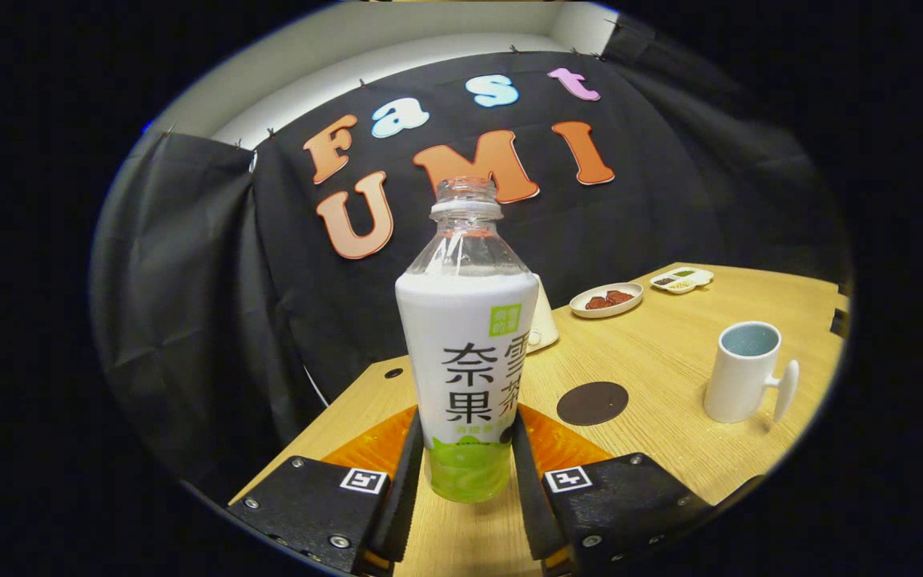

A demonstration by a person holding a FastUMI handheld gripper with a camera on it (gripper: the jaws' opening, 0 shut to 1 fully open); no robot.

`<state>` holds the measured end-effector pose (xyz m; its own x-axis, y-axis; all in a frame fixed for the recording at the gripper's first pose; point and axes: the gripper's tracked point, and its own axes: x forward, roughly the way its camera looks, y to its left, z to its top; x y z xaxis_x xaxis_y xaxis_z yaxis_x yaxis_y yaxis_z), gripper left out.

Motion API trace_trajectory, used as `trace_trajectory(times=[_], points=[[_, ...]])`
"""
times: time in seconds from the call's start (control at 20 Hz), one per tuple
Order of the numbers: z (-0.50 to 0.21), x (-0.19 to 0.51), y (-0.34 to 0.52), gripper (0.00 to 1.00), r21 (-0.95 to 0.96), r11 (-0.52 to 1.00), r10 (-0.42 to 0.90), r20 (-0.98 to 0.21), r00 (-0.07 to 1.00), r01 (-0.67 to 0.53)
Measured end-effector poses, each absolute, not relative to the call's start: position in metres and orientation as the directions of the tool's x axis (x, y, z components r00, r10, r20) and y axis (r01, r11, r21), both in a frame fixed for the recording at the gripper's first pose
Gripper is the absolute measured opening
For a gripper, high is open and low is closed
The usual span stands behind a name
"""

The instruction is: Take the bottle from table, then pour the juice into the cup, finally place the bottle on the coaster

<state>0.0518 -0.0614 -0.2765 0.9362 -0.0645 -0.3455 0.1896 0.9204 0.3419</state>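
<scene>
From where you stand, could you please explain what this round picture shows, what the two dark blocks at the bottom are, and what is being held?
The picture comes from a fisheye camera riding on a handheld two-finger gripper, looking forward along its fingers. Those two blocks at the bottom are the fingers; a person carries the tool, no robot arm. Between them stands an uncapped bottle, and both fingers press on its lower sides, so it is gripped. It looks upright; whether it has left the wooden table I cannot tell. Beyond the fingers lie a dark round coaster and, farther to the side, a white cup with a handle. Farther back sit a small dish holding something reddish, a divided tray, and a white object mostly hidden behind the bottle.
</scene>
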Motion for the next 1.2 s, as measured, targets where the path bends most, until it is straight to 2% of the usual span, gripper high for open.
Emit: trace_trajectory(times=[0.35,0.7,0.95,1.2], points=[[-0.267,0.064,-0.082,0.57,0.610,0.760,-0.048,-0.288,0.956,0.222],[-0.267,0.071,-0.100,0.57,0.825,0.508,-0.067,-0.249,0.966,0.248],[-0.265,0.074,-0.118,0.57,0.911,0.337,-0.092,-0.218,0.971,0.237],[-0.271,0.077,-0.127,0.57,0.932,0.261,-0.114,-0.231,0.966,0.253]])
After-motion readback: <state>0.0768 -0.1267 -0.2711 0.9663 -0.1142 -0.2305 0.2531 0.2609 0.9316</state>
